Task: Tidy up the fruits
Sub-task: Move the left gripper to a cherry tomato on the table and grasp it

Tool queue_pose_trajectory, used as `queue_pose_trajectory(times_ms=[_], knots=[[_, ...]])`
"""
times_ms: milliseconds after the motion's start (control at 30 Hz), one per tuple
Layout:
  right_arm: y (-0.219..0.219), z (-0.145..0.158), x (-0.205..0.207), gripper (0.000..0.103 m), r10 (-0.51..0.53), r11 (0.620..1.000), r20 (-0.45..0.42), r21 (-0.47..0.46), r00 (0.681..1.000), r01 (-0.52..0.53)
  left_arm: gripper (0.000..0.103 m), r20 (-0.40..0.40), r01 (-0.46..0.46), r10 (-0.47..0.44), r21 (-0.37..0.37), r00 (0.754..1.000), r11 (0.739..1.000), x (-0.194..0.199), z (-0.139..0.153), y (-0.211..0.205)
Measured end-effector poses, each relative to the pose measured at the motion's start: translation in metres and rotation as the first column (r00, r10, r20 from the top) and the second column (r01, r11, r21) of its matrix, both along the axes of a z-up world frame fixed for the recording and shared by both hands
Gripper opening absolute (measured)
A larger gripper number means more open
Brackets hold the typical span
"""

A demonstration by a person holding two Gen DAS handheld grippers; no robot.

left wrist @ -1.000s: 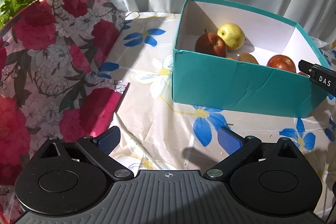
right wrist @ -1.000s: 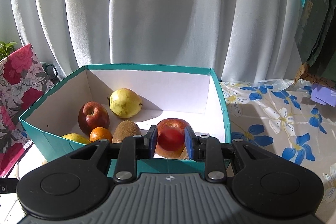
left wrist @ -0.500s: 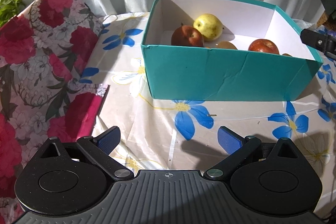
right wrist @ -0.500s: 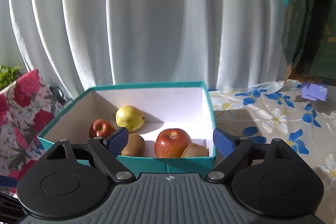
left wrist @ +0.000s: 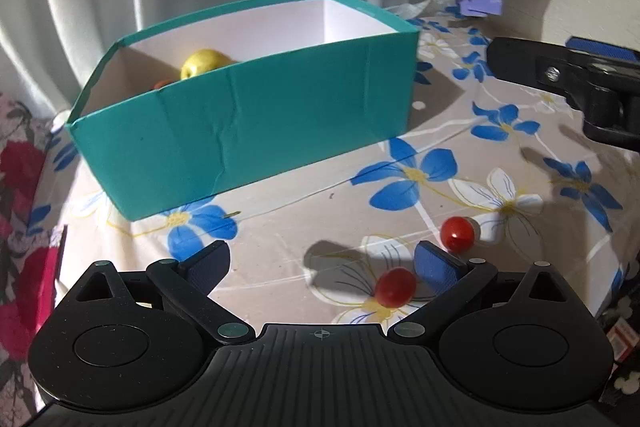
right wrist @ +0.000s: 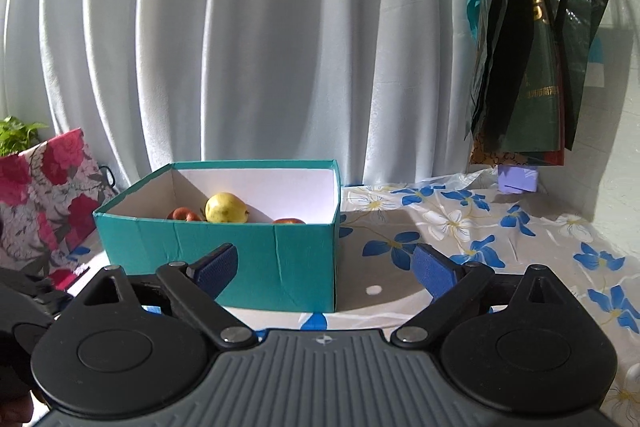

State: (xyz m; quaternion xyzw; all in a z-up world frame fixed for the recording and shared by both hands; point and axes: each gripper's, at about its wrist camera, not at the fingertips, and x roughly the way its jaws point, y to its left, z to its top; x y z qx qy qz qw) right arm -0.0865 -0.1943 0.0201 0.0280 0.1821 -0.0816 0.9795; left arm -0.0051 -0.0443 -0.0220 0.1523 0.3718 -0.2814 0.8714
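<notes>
On table w/ blue-flower cloth (left wrist: 500, 163): teal box (left wrist: 248, 131) sits toward the back, near white curtain (right wrist: 240, 27). Left wrist view: left gripper (left wrist: 322, 265) low over cloth, jaws spread wide, nothing btwn them. Two small red tomatoes on cloth in front of box, well apart from it: one tomato (left wrist: 395, 287) just inside the right finger, close to blue pad, can't tell if touching; 2nd tomato (left wrist: 457, 234) just beyond that finger, outside the gap. Inside box from this view: yellow pear (left wrist: 204, 63) near back-left, sliver of a red fruit beside it, rest hidden by front wall.

Right gripper (right wrist: 324, 263) also wide open, empty, held higher, facing box front; its black finger also shows at right edge of left view (left wrist: 560, 75), above cloth, right of box.

Right wrist view: box (right wrist: 224, 247) holds pear (right wrist: 225, 207), red apple (right wrist: 183, 214) to its left, touching or nearly so, and another red apple (right wrist: 289, 221) further right, only its top visible over rim.

Floral red bag (right wrist: 44, 195) left of box. Dark green bags (right wrist: 532, 75) hang at right by wall, small purple item (right wrist: 518, 178) below them on table.
</notes>
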Motion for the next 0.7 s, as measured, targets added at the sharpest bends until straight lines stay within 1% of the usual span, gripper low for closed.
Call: queue_pose_trajectory(times_ms=[67, 167, 267, 400, 467, 500, 533, 567, 700], knots=[[0.0, -0.003, -0.007, 0.096, -0.008, 1.0, 0.001, -0.004, 1.0, 0.008, 0.101, 0.031, 0.034, -0.035, 0.033, 0.999, 0.999, -0.009, -0.007, -0.011], [-0.007, -0.01, -0.012, 0.097, -0.042, 0.999, -0.022, 0.022, 0.999, 0.042, 0.101, -0.002, 0.072, -0.072, 0.048, 0.997, 0.996, -0.015, -0.016, -0.022], [-0.016, -0.013, -0.016, 0.097, -0.058, 0.996, -0.039, 0.066, 0.998, 0.061, 0.101, -0.025, 0.073, -0.072, 0.05, 0.997, 0.996, -0.017, -0.021, -0.026], [-0.024, -0.017, -0.019, 0.097, -0.061, 0.994, -0.056, 0.087, 0.997, 0.066, 0.101, -0.038, 0.051, -0.05, 0.04, 0.998, 0.998, -0.018, -0.026, -0.027], [-0.025, -0.018, -0.019, 0.097, -0.054, 0.994, -0.061, 0.088, 0.997, 0.059, 0.099, -0.042, 0.039, -0.037, 0.035, 0.998, 0.999, -0.017, -0.027, -0.027], [-0.025, -0.019, -0.019, 0.097, -0.051, 0.995, -0.066, 0.087, 0.997, 0.056, 0.096, -0.044, 0.034, -0.032, 0.034, 0.999, 0.999, -0.017, -0.028, -0.028], [-0.025, -0.019, -0.018, 0.097, -0.046, 0.995, -0.07, 0.086, 0.996, 0.052, 0.09, -0.051, 0.033, -0.031, 0.035, 0.998, 0.999, -0.017, -0.029, -0.029], [-0.025, -0.019, -0.018, 0.097, -0.042, 0.995, -0.072, 0.086, 0.997, 0.048, 0.087, -0.059, 0.034, -0.032, 0.037, 0.998, 0.999, -0.017, -0.031, -0.03], [-0.025, -0.019, -0.017, 0.097, -0.031, 0.996, -0.071, 0.083, 0.997, 0.037, 0.084, -0.064, 0.022, -0.02, 0.023, 0.998, 0.999, -0.017, -0.032, -0.032]])
